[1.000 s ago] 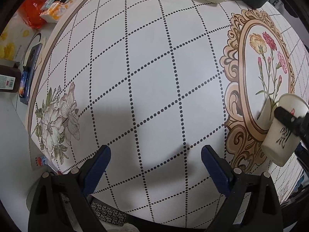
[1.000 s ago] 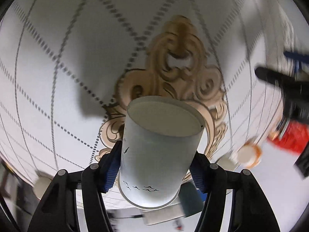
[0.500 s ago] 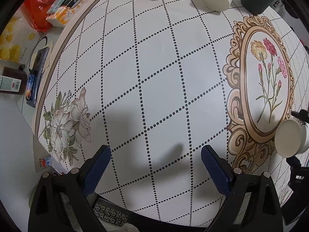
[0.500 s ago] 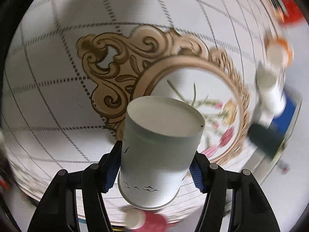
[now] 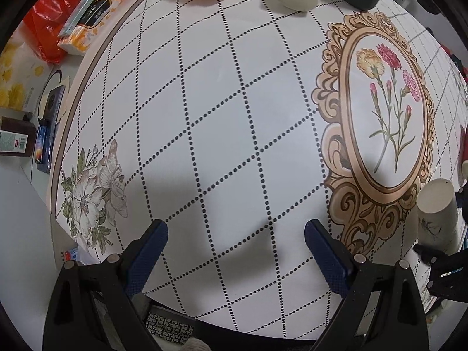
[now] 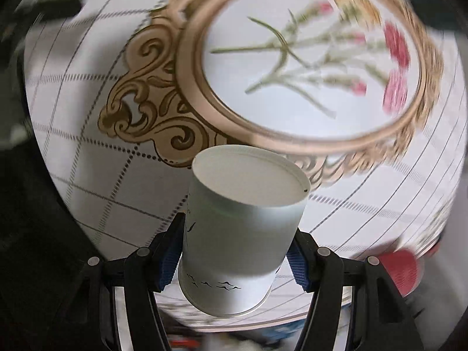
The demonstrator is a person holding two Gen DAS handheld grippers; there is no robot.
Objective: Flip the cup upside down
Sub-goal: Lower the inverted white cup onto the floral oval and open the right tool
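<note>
The right gripper (image 6: pixel 238 259) has its fingers clamped on the white paper cup (image 6: pixel 239 234), base pointing away over the bench (image 5: pixel 222 117) beside the floral oval, while the left gripper (image 5: pixel 236 251) hangs wide apart, holding nothing

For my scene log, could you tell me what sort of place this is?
Probably a table at home: a floral tablecloth, paper cups such as the held cup, and a tissue pack beside a red bag.
</note>
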